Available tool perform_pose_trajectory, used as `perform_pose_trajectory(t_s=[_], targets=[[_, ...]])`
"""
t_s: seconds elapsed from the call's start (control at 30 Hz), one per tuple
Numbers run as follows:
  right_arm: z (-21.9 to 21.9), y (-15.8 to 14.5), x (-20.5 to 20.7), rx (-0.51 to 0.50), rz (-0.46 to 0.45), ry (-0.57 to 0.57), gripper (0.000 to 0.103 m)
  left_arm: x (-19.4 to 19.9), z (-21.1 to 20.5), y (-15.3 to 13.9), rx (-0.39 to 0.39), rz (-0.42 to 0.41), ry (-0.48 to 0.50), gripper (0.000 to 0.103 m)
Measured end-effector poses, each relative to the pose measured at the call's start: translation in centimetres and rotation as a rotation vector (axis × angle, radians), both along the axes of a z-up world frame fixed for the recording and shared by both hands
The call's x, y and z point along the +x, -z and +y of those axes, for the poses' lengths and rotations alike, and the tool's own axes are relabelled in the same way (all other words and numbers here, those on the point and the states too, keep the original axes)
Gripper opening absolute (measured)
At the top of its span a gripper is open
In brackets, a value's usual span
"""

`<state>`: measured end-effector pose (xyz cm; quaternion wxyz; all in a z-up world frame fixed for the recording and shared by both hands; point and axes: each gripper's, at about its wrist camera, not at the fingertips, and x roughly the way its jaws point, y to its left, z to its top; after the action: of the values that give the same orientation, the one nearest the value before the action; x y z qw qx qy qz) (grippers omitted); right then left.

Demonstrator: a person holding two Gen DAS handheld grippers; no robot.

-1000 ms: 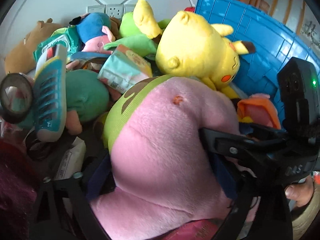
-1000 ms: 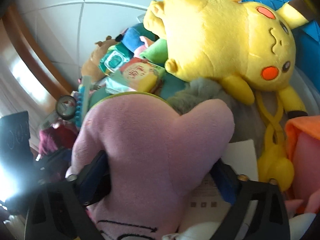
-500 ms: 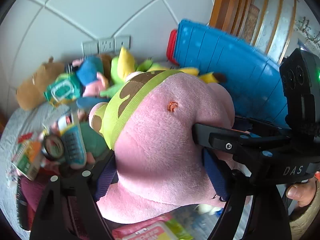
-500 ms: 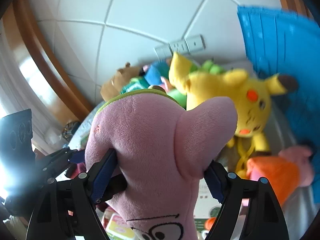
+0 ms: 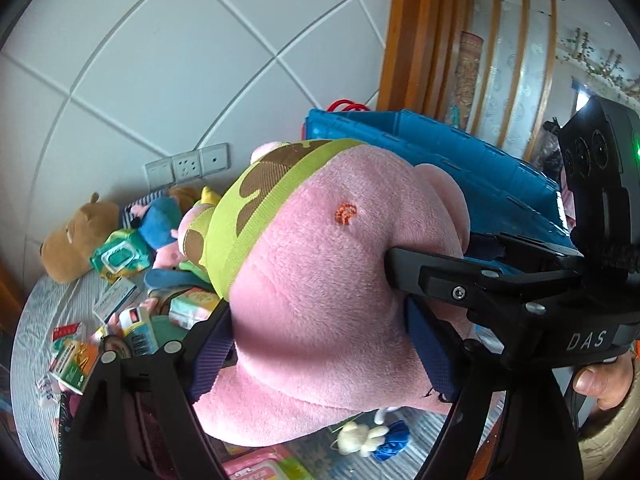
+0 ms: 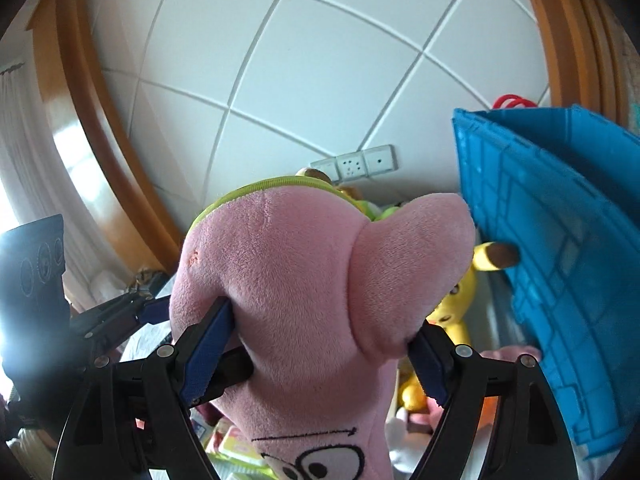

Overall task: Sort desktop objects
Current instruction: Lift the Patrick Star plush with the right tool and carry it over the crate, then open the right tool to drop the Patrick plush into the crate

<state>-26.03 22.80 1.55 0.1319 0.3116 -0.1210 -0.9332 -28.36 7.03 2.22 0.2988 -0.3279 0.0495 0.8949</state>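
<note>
Pink plush (image 5: 320, 300): being held clamped by both the left gripper (image 5: 320, 354) and right gripper (image 6: 320, 350).
Change: being raised clear of the counter (image 5: 40, 320) clutter since a second ago.
Destination: probably being carried toward the blue crate (image 6: 560, 240); its inside is hidden.

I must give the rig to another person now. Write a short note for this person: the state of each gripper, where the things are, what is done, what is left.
Left gripper: shut on the pink star plush, held up off the table.
Right gripper: shut on the same plush, fingers pressing into both sides.
Blue crate: to the right of the plush, close by.
Still on the table: yellow plush, brown bear, blue plush, wipes pack, small boxes.
Done: the pink plush is picked out of the pile.
Left: probably put it in the crate, then sort the other things.
</note>
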Motion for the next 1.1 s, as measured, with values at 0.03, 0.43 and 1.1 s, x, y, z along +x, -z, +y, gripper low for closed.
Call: perform_pose_trajectory(t_s=[0.03, 0.43, 1.1], targets=[[0.3, -0.3, 0.4, 0.005, 0.003, 0.007, 0.082, 0.2, 0.4, -0.3, 0.001, -0.001, 0.009, 0.083], [9.1, -8.2, 4.8, 0.03, 0.154, 0.111, 0.082, 2.3, 10.1, -8.8, 0.008, 0.142, 0.114, 0.083], [40.9, -9.4, 0.8, 0.08, 0.104, 0.122, 0.082, -3.9, 42.1, -8.8, 0.003, 0.04, 0.117, 0.083]])
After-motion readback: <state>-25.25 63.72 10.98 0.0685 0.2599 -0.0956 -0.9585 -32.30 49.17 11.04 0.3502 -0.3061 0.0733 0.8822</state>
